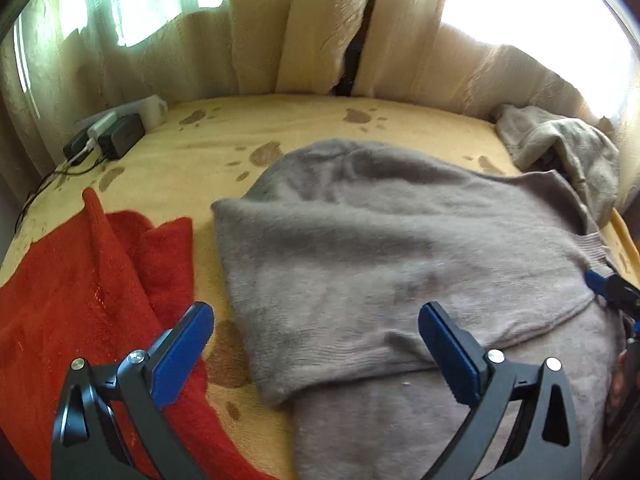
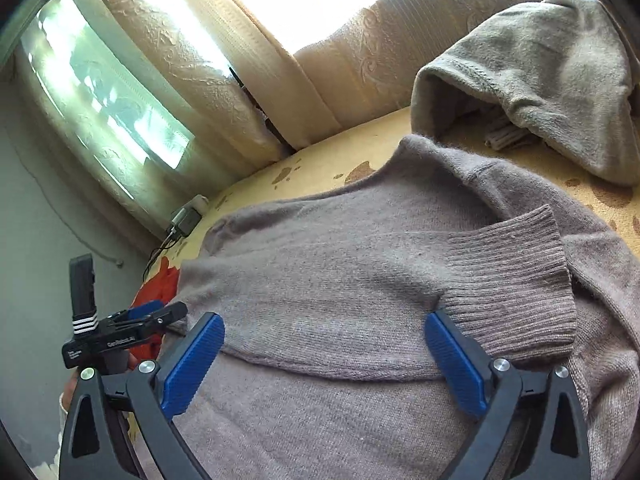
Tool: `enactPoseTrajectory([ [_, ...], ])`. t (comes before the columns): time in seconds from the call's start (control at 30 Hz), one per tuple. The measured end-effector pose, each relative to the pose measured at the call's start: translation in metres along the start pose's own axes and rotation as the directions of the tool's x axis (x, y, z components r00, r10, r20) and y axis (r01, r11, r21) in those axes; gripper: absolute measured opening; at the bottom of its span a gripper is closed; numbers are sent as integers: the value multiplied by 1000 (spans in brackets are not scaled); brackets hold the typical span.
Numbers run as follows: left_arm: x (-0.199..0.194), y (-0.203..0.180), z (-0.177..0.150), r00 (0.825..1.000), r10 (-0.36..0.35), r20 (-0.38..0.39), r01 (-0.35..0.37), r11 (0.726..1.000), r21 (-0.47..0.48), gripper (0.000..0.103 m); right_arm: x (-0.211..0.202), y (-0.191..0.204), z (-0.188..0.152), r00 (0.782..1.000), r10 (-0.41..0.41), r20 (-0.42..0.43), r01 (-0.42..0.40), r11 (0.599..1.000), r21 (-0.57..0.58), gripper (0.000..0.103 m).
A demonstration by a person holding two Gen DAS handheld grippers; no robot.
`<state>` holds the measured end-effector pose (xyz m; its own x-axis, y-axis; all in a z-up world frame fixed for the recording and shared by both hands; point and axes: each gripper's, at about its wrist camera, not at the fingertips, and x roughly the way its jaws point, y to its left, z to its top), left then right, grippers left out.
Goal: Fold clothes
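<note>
While both grippers hang with their blue pads spread wide and nothing between them, the sweater [image 1: 380, 248] lies flat on the bed [image 1: 224, 128], partly folded, with an upper layer laid over a lower one.

From the left wrist view, the left gripper [image 1: 316, 356] hovers over the sweater's near fold; its right finger is above the grey knit and its left finger above the red cloth [image 1: 80, 280], which lies at 9 o'clock from the sweater, just beside it. At 3 o'clock in that view the right gripper [image 1: 612, 292] shows at the sweater's edge.

From the right wrist view, the right gripper [image 2: 324, 360] sits over the sweater, whose ribbed cuff [image 2: 512, 280] lies at 1 o'clock, just beside the right finger; whether they touch is unclear. The folded edge runs across between the fingers. The left gripper [image 2: 156, 312] appears at 9 o'clock, at the sweater's left edge.

A second grey garment [image 2: 540, 80] is heaped at 1 o'clock, beyond the sweater and near the curtain [image 2: 360, 68]. Chargers [image 1: 112, 136] rest at the bed's far corner, at 10 o'clock in the left view.
</note>
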<state>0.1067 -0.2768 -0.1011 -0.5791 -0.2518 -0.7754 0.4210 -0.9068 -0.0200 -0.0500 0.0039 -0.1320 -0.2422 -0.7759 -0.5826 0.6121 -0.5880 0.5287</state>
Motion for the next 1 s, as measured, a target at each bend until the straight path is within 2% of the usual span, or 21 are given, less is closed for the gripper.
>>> enactPoseTrajectory([
  [0.07,-14,-22,7,998,-58,35,57,997,48,103,1,3,0,1000,-16,-4,16,1000,-10,102],
  [0.13,-15,-38,16,989,-148,25,146,987,61,103,3,7,-1,999,-40,-9,40,999,-27,102],
  [0.17,-12,-43,21,980,-199,11,198,979,47,103,4,9,-1,999,-53,-13,52,998,-36,102],
  [0.23,8,-45,29,957,-290,-27,289,956,-41,103,6,12,-1,997,-71,-18,70,996,-49,103],
  [0.27,19,-45,31,948,-314,-43,309,946,-93,103,6,13,-1,997,-77,-19,76,996,-52,103],
  [0.33,37,-49,28,951,-301,-71,290,947,-138,103,6,11,-1,997,-72,-18,71,996,-48,103],
  [0.4,50,-58,21,962,-257,-89,248,963,-108,103,3,6,-1,999,-37,-10,37,999,-22,103],
  [0.47,51,-73,14,981,-183,-61,184,983,5,103,0,-4,0,1000,23,3,-23,999,23,103],
  [0.53,53,-89,9,993,-103,-50,108,987,116,103,-4,-10,0,999,52,15,-53,996,71,102],
  [0.6,51,-92,8,994,-103,-47,109,985,137,103,-16,-7,-1,999,18,33,-21,995,100,102],
  [0.7,49,-85,7,989,-140,-46,145,984,107,103,-60,11,-12,992,-50,114,50,999,9,102],
  [0.77,46,-84,5,988,-147,-45,151,983,103,103,-104,22,-26,964,-181,194,200,976,-81,102],
  [0.8,45,-84,4,988,-147,-45,151,983,103,103,-128,27,-35,940,-248,233,276,956,-98,102],
  [0.83,44,-84,3,988,-145,-45,149,983,105,103,-152,32,-44,911,-312,272,351,930,-110,102],
  [0.93,42,-85,1,989,-141,-47,145,983,108,103,-224,34,-80,800,-493,342,545,836,-70,102],
  [0.97,44,-87,1,989,-141,-47,145,984,108,103,-246,30,-94,772,-537,341,582,812,-40,102],
  [1.0,44,-89,0,989,-140,-48,144,984,108,103,-264,26,-108,753,-570,328,607,794,-13,102],
])
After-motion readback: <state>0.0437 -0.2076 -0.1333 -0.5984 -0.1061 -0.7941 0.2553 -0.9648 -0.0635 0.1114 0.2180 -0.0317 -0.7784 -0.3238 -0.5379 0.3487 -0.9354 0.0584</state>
